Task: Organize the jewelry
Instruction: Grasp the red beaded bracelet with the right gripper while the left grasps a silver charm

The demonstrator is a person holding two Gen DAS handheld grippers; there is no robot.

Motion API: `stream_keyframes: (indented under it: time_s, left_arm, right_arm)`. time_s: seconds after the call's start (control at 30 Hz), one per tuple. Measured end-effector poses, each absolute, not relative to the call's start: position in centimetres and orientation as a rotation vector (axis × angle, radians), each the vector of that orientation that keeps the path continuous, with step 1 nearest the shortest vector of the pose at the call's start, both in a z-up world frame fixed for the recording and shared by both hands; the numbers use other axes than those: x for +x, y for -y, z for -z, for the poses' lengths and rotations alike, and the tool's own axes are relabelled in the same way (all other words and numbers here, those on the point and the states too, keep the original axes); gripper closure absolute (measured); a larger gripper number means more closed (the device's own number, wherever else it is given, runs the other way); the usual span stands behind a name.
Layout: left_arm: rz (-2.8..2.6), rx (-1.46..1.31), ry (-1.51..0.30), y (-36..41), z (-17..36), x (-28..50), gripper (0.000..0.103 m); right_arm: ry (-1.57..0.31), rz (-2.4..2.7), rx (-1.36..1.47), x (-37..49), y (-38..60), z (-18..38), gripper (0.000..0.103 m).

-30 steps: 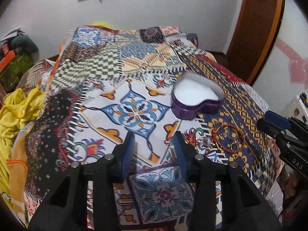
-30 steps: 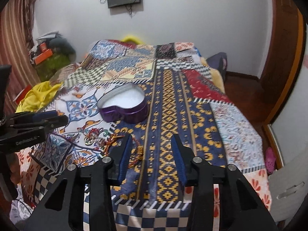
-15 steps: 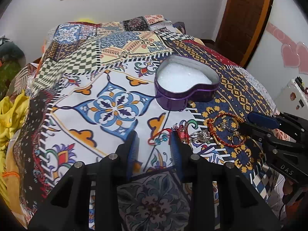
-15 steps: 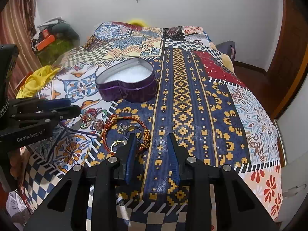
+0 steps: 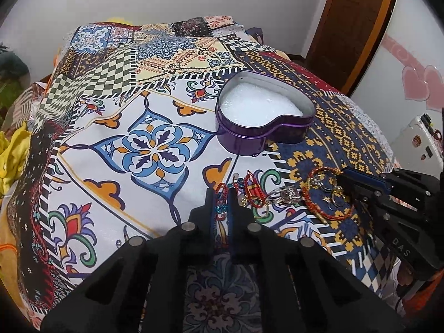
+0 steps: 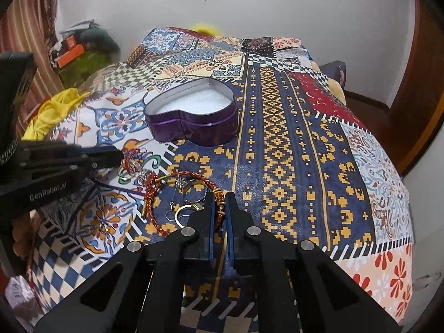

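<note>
Left tool (image 5: 222, 194) closed on a small red-and-teal trinket (image 5: 220, 202), pinched between the blue pads at the near edge of the jewelry pile on the bed (image 5: 111, 144). Right tool (image 6: 219, 198) clamped on the beaded stretch of the red cord bracelet (image 6: 166, 191), the loop spreading left and away from the tips, flat on the bedspread. Inside and beside that loop, gold rings (image 6: 191, 208) and thin wire hooks, just left of the right tool. Between the two tools, a silver ring (image 5: 285, 194) and more red bits. Heart-shaped purple tin (image 5: 263, 116) open, white-lined, beyond the pile, well apart from both tools and straight ahead of them. Yellow cloth (image 6: 52, 108) off the bed's far left side.
</note>
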State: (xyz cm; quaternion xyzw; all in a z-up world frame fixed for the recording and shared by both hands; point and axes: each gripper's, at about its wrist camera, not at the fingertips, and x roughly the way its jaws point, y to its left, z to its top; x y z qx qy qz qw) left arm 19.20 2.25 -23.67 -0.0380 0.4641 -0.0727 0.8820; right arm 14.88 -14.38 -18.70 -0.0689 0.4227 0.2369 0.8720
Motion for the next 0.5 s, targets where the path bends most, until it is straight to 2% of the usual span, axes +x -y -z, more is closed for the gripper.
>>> stream_keyframes:
  time_s: [0.5]
  left_arm:
    - [0.131, -0.09, -0.887, -2.9, 20.1, 17.4, 0.097]
  right_arm:
    - [-0.774, -0.515, -0.114, 13.9, 13.8, 14.7, 0.097]
